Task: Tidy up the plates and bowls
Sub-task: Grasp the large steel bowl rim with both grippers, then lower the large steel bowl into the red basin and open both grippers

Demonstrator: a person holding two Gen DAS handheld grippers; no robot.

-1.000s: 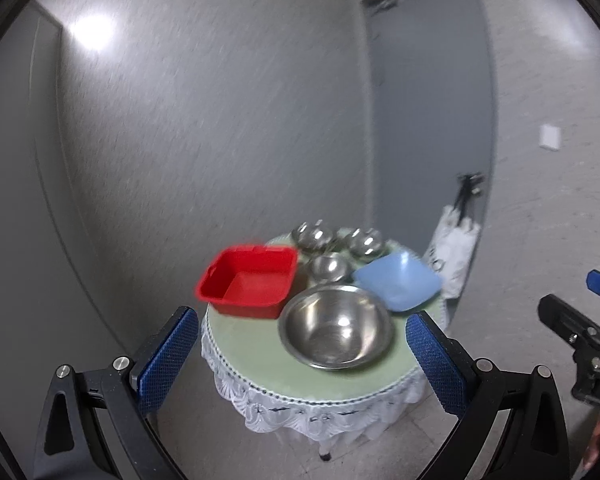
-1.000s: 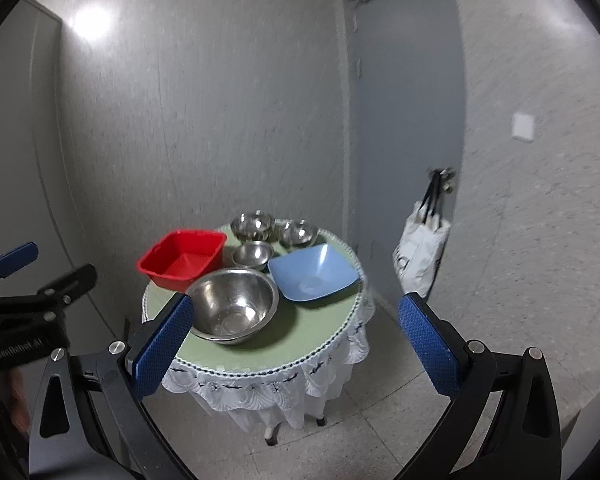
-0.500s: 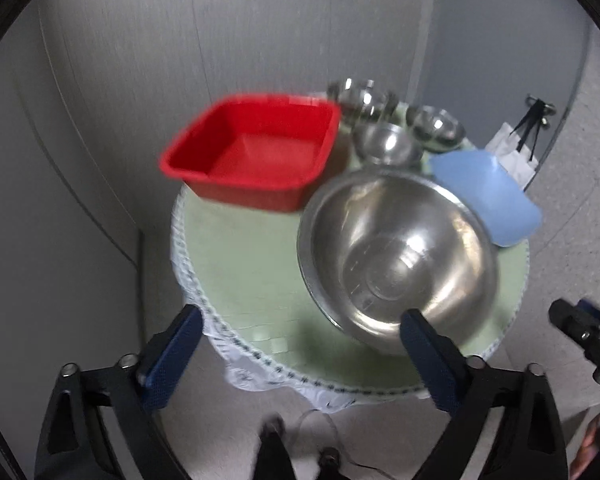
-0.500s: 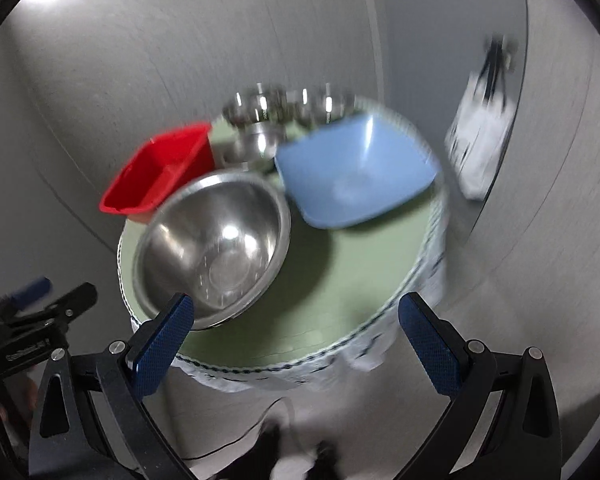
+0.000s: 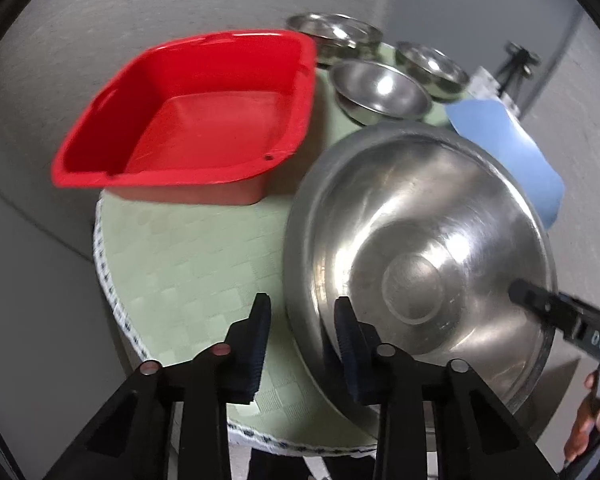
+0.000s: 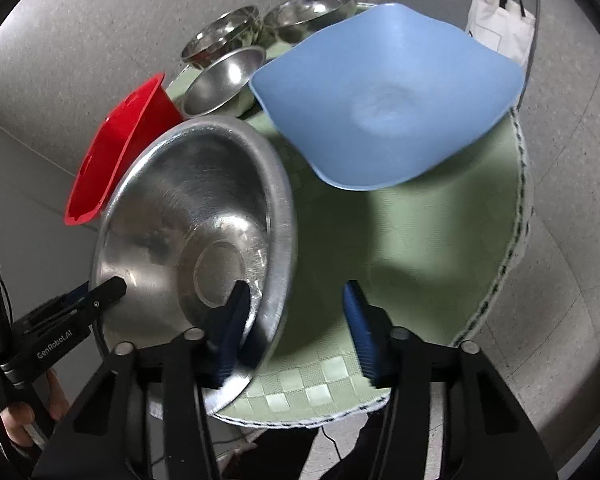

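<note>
1. Left hand-held gripper point(image 5: 300, 320) straddles the near-left rim of the large steel bowl point(image 5: 420, 248) – one finger outside over the cloth, one inside the bowl. Its jaws are closing, with a gap on both sides of the rim, so nothing is clamped yet.
2. Right hand-held gripper point(image 6: 292, 312) straddles the bowl's near-right rim the same way: the left finger is inside the bowl, the right one is over the cloth. Its jaws are closing too, and the pads are not yet on the metal.
3. That bowl sits at the near edge of the round counter point(image 6: 440, 240), which wears a green checked cloth.
4. Behind it on the left, the red square basin point(image 5: 204, 120) stands at the counter's left edge.
5. On the right, the blue square dish point(image 6: 384, 96) reaches the far-right edge.
6. Three small steel bowls point(image 5: 380, 88) cluster at the far edge – between basin and dish.
7. A white bag point(image 6: 500, 28) hangs beyond the counter.
</note>
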